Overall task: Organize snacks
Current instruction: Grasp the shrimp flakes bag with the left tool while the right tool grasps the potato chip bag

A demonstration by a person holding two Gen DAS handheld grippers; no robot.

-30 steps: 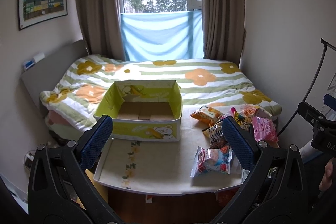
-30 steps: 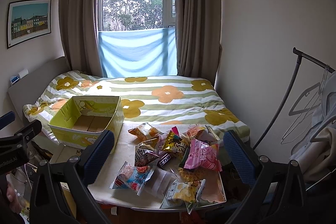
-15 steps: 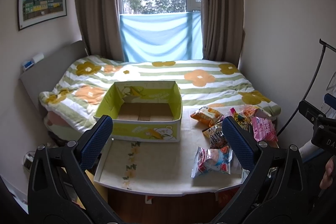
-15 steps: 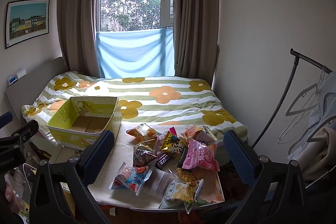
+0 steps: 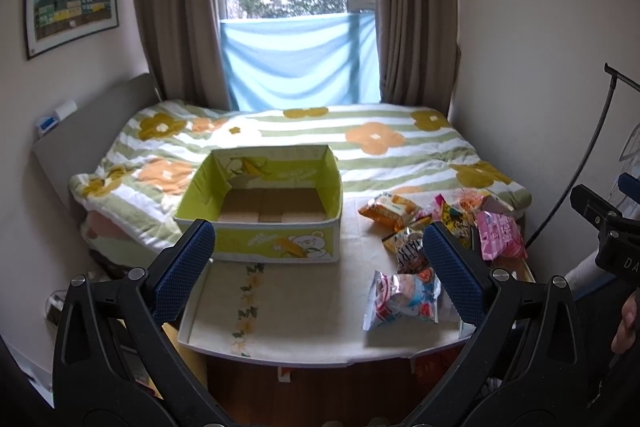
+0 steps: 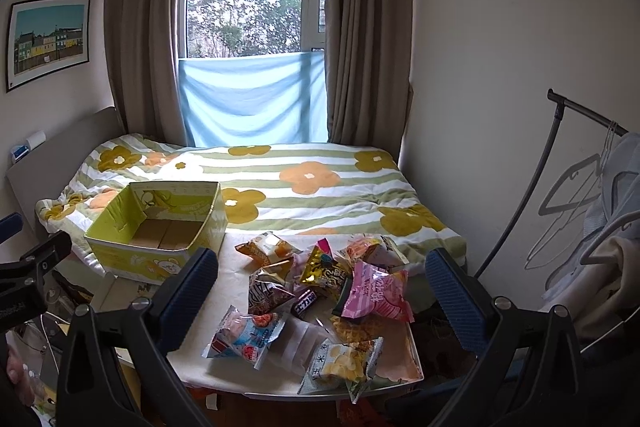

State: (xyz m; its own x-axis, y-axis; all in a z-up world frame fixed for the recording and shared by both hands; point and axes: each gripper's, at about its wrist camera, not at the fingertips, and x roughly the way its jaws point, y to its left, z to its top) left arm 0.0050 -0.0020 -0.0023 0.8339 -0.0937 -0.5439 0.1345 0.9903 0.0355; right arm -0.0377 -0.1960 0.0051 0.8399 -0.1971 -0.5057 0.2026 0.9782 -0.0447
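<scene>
Both claws gape wide, holding nothing. My right claw (image 6: 320, 291) sits nearer the snack packets (image 6: 320, 291) heaped at the table's (image 5: 304, 311) right edge; the blue-and-white packet (image 6: 246, 337) lies just ahead-left, the empty yellow box (image 5: 264, 203) far-left, ahead of my left claw (image 5: 318, 267).

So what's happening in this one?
A person holds a claw in each hand over a small table. Both the left claw and right claw are open and empty. The yellow-green box is empty; the snack packets lie piled beside it. Nothing is sorted yet.
</scene>
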